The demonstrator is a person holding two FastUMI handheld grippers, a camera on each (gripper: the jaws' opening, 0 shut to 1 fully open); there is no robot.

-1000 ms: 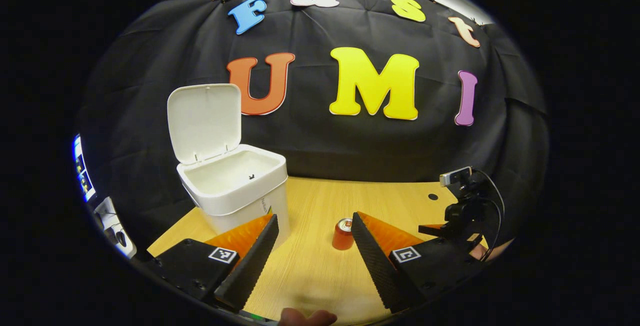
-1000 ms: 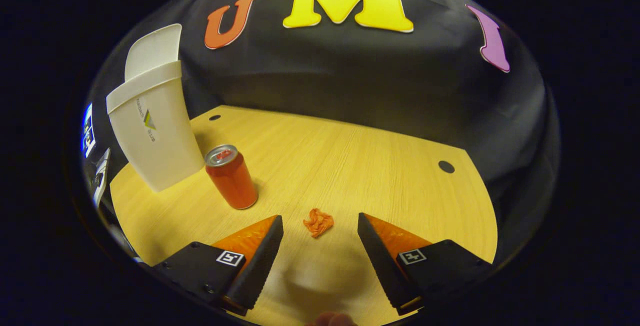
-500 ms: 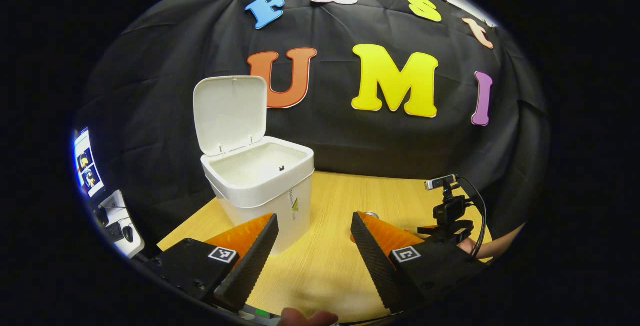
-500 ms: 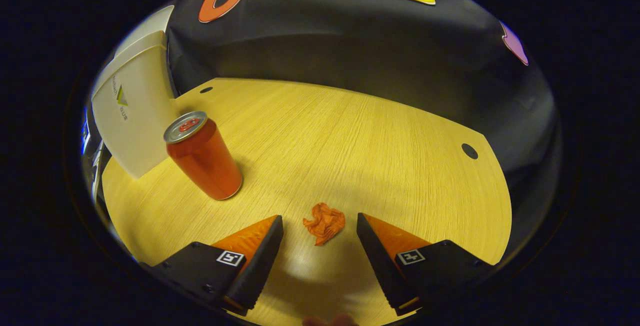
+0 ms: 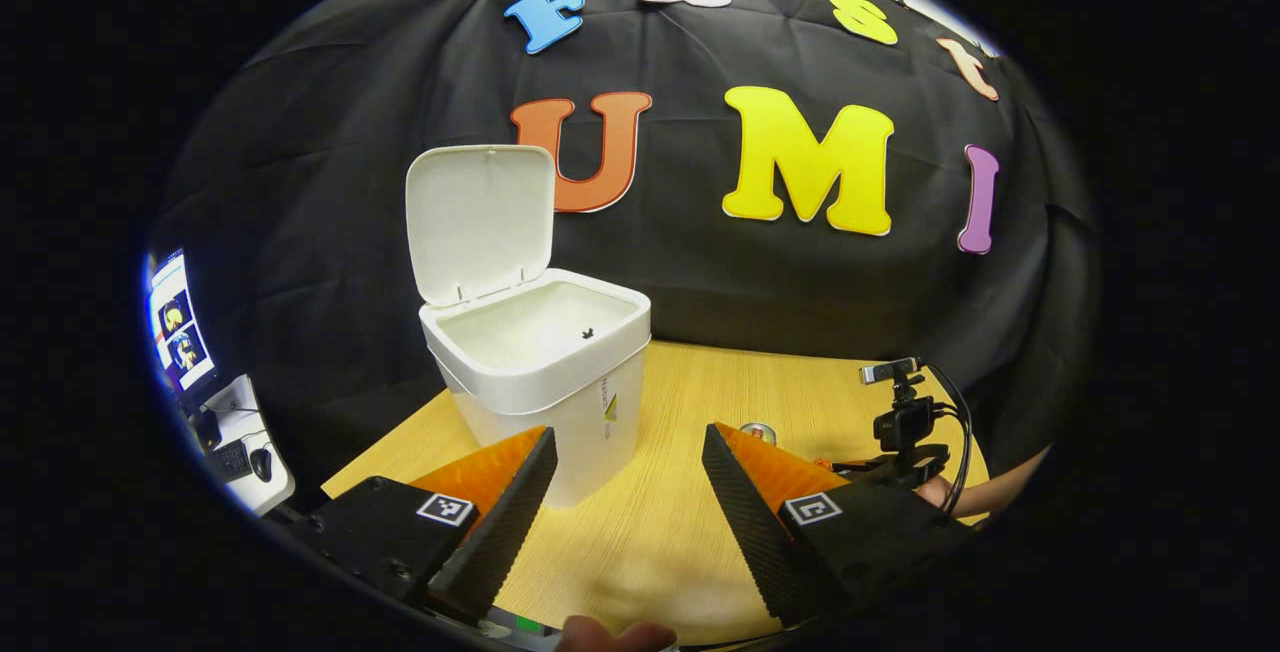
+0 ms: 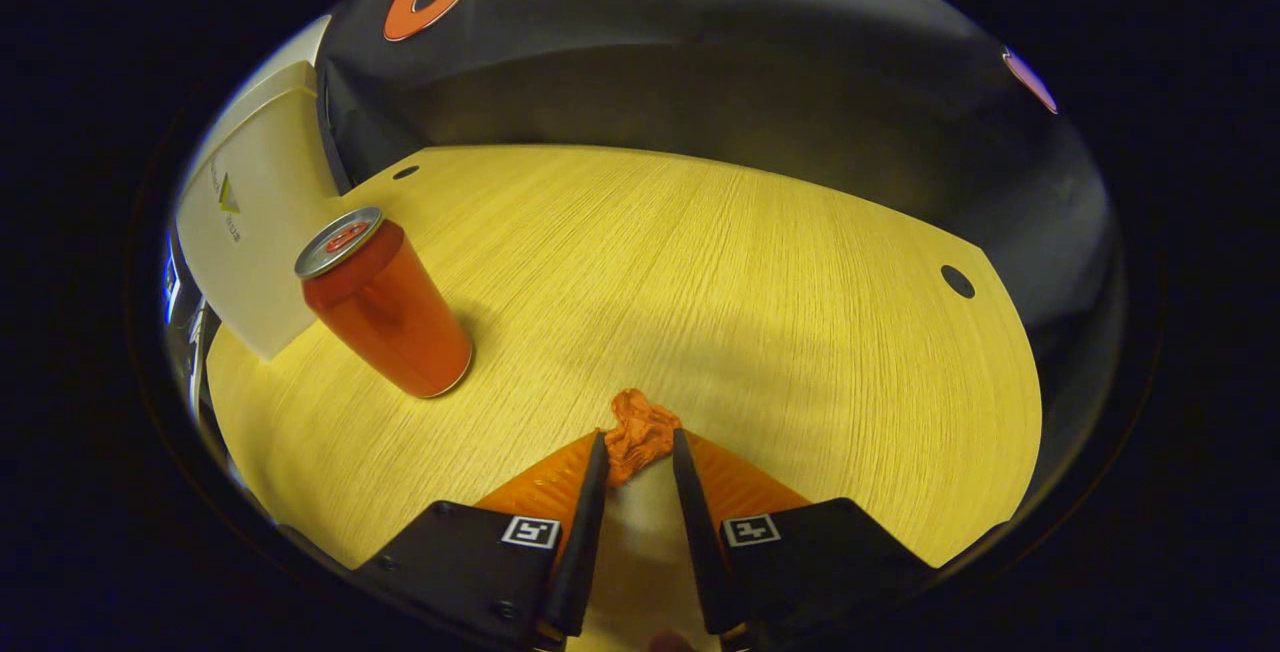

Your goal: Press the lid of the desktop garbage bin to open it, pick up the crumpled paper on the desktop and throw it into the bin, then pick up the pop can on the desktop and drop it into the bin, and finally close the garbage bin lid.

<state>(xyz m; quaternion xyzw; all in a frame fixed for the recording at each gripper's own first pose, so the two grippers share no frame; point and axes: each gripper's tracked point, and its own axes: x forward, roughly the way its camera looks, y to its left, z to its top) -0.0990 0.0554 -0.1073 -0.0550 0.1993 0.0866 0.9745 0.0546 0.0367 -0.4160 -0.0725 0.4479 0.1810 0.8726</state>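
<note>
Task status: step 1 looks done. The bin [image 5: 545,372] stands w/ its lid [image 5: 480,217] up, tipped back on the hinge, mouth wide open; what shows of the inside looks bare, so nothing seems dropped in yet. It sits toward the table's [image 6: 720,262] left end, near the back edge by the booth wall.

Step 2 is underway. In the right gripper view the right gripper [image 6: 638,452] has its tongs drawn in on the paper [image 6: 640,432], one finger on each side, pinching the wad at the tips. The paper is low over the table's front-middle part; can't tell if it's lifted off the wood or resting on it. The grip sits on the wad's lower half, so it's judged a light hold, and soft paper may slip on the carry.

The left gripper [image 5: 625,472] hangs over the table's front edge just before the bin, tongs spread wide, holding nothing. It's not needed for this step, by the look of it.

The can [image 6: 385,307] stands upright on the table, untouched, just beside the bin's front-right corner, well apart from the paper.

Left to do: lift the paper, carry it over the bin mouth, let go; then grab the can, drop it in; then shut the lid. Roughly a quarter through, as judged.
</note>
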